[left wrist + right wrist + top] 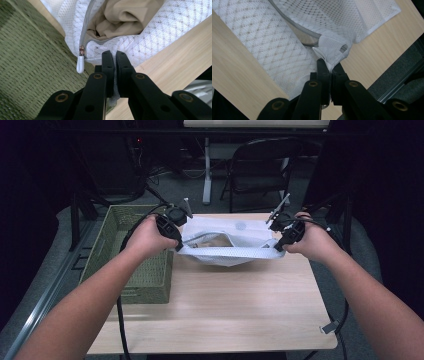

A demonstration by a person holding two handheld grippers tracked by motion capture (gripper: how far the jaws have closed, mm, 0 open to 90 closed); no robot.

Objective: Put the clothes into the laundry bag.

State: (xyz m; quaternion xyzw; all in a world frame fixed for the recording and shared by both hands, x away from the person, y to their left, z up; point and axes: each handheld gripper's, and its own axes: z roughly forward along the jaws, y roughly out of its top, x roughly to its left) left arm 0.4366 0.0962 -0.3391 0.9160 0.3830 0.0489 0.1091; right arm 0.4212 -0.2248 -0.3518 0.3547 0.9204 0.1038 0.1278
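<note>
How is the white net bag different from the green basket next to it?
The white mesh bag is soft and floppy, while the green basket is stiff and woven, with straight walls. The bag is held up at both ends by the left gripper and the right gripper; the basket sits on the table untouched. The bag's zip is open on tan cloth. Both are open on top.

Both tongs (176, 245) (278, 246) clamped, arms outstretched

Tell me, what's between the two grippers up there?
The white mesh bag stretches between the left gripper and right gripper, each clamped on one end. The high view shows its open mouth with tan cloth inside.
</note>
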